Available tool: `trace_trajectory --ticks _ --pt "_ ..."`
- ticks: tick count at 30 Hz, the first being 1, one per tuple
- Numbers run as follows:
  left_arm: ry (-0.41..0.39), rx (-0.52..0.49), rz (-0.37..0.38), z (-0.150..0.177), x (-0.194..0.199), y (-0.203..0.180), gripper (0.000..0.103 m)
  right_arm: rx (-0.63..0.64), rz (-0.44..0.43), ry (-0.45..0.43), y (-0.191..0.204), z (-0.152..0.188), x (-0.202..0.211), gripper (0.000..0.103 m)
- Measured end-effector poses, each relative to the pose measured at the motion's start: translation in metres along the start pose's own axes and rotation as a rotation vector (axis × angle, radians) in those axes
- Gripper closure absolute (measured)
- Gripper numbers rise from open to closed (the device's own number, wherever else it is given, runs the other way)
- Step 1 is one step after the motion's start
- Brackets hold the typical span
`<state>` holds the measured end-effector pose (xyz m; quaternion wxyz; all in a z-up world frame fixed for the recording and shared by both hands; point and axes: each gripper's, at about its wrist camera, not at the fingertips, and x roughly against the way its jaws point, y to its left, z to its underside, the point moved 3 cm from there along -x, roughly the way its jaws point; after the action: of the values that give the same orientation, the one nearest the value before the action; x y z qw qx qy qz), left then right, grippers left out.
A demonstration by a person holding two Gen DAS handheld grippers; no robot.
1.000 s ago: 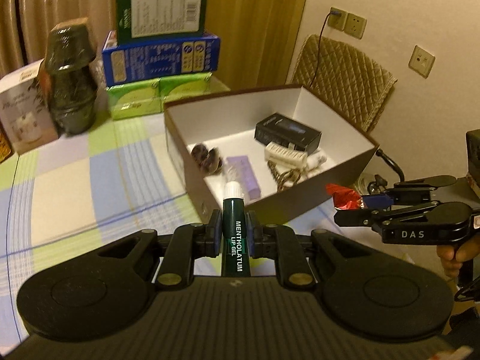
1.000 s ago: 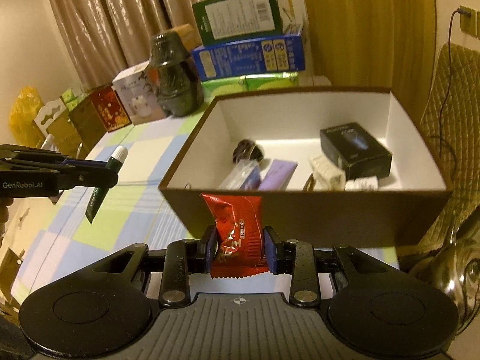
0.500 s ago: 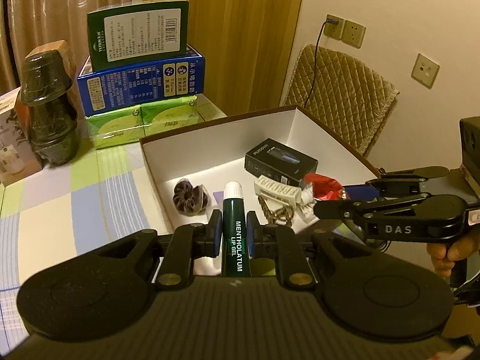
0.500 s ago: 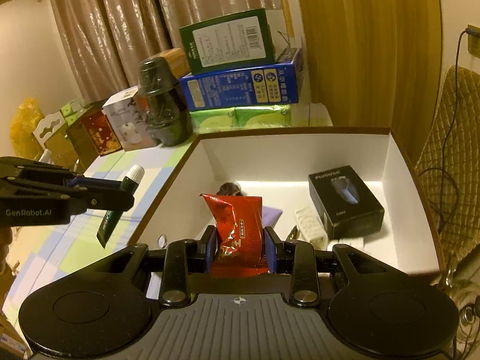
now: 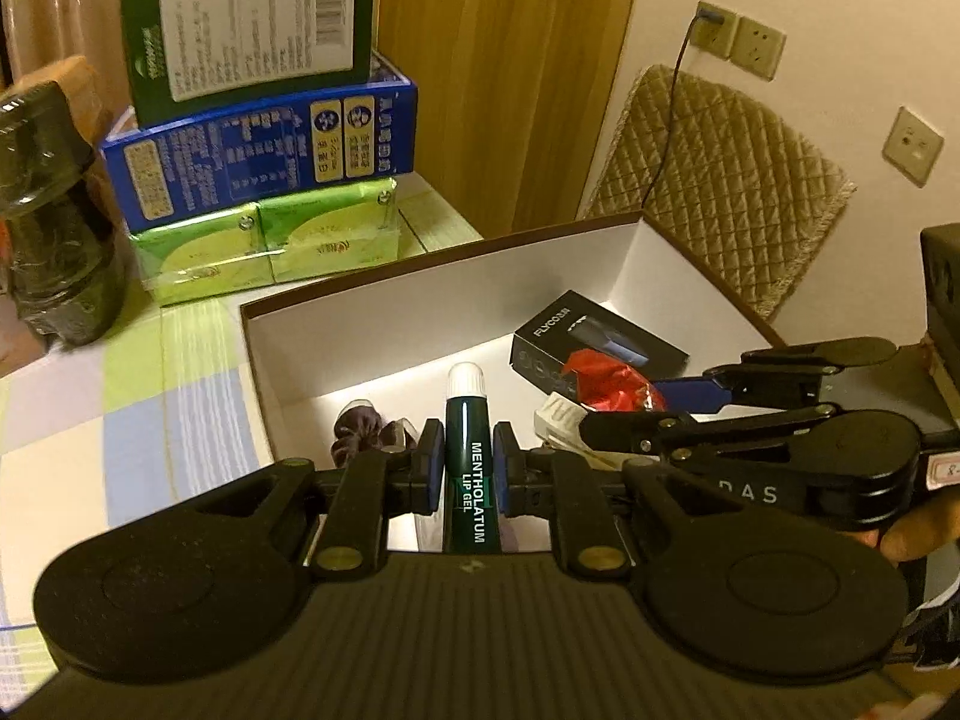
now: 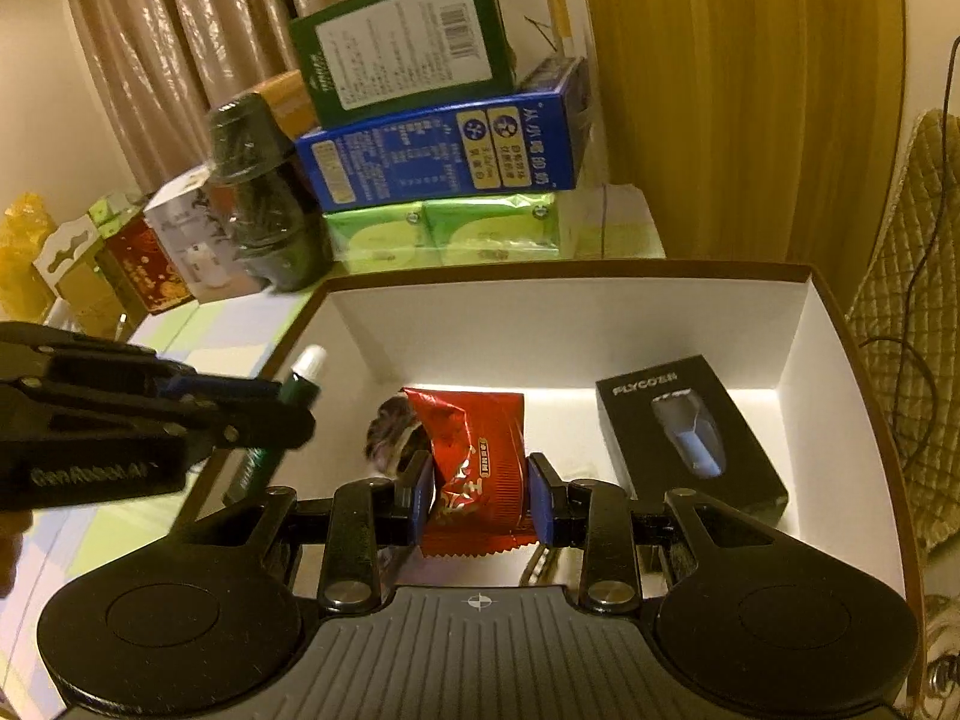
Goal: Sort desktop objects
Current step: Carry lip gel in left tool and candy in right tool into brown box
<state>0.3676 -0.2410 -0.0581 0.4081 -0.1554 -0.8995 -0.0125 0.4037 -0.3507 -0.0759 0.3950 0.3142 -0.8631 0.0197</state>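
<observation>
Left gripper (image 5: 469, 474) is clamping the lip gel tube (image 5: 471, 468); right gripper (image 6: 480, 498) is pinching the red candy packet (image 6: 477, 468). Both are hanging over the open box (image 6: 564, 324). Best releasing low onto bare floor, beyond them the black shaver box (image 6: 690, 438).

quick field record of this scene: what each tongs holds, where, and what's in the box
left tongs: shut on lip gel tube, over the box
right tongs: shut on red candy wrapper, over the box
box: open, white inside
in box: black shaver carton, dark scrunchie
behind box: stacked cartons
</observation>
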Motion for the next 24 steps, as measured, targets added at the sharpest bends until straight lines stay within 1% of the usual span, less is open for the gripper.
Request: trace_trajectory --ticks 5,12,24 --pt "0.054 0.035 -0.017 -0.01 -0.033 0.007 0.09 -0.016 -0.005 0.026 -0.011 -0.009 -0.019 0.072" --pt "0.085 0.062 -0.036 -0.024 -0.064 0.014 0.09 -0.022 -0.005 0.065 -0.019 -0.02 -0.046 0.072" --pt "0.143 0.107 -0.045 -0.032 -0.105 0.026 0.09 -0.04 0.001 0.113 -0.03 -0.025 -0.075 0.072"
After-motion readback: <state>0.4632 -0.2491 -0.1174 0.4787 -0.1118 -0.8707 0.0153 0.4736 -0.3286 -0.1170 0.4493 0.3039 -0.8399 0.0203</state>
